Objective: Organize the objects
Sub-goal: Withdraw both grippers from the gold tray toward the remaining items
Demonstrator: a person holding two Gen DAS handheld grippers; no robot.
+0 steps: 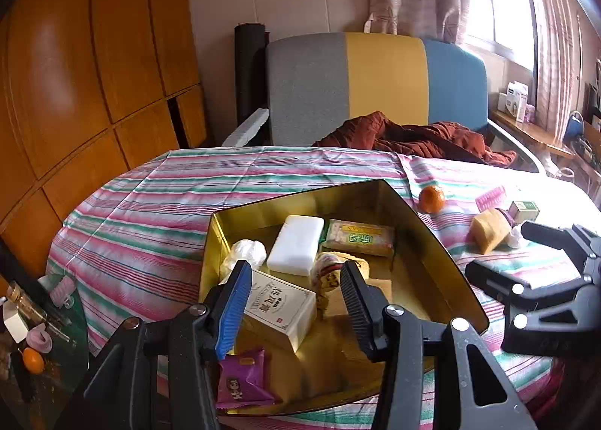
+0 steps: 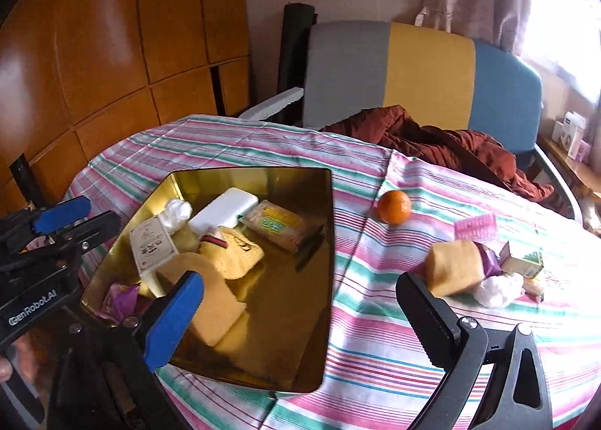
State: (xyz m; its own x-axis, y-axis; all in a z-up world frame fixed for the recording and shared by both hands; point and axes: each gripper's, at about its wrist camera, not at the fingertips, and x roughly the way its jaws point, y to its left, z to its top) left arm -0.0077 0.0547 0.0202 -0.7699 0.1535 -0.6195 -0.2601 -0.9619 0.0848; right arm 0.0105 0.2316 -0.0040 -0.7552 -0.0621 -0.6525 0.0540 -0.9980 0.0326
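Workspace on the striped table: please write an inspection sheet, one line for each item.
Surface: striped cloth covers the table.
Job's things: gold tin holds a white block, a cracker pack, a tea box and a purple packet; an orange, a sponge, a pink roller and a small green box lie outside on the cloth.
Clutter: red-brown jacket at the far edge.
Grippers: left tool open over the tin, empty; right tool open, empty.
Cables: nothing seen.
Surroundings: striped chair, wooden cabinet, window.
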